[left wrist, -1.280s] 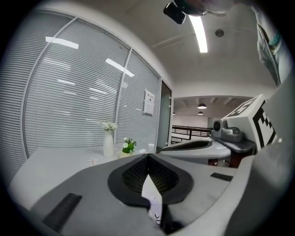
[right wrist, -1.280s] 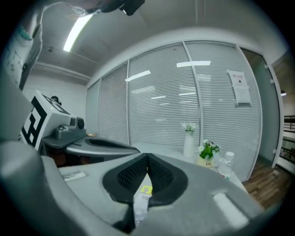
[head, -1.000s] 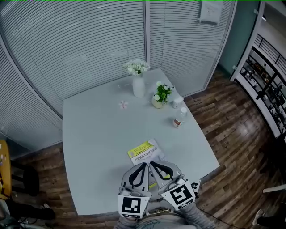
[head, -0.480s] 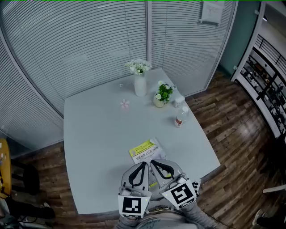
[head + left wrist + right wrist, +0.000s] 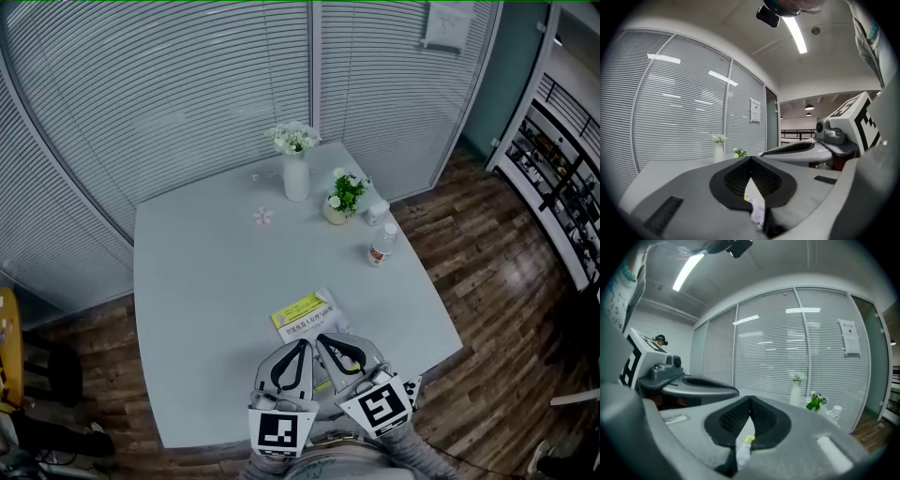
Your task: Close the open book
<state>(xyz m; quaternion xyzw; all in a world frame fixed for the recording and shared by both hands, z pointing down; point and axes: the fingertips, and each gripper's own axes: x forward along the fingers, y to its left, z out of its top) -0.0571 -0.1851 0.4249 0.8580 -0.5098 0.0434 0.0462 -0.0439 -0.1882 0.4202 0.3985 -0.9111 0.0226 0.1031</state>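
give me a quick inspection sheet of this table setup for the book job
surface: pale table, no spills seen
job's things: book flat near the front edge, yellow-banded cover up, looks closed
clutter: vase of white flowers, potted plant, bottle, pink flower, all at the far side
grippers: left gripper and right gripper side by side over the book's near end, fingers together, holding nothing
cables: nothing seen
surroundings: blinds, wood floor, shelves at the right
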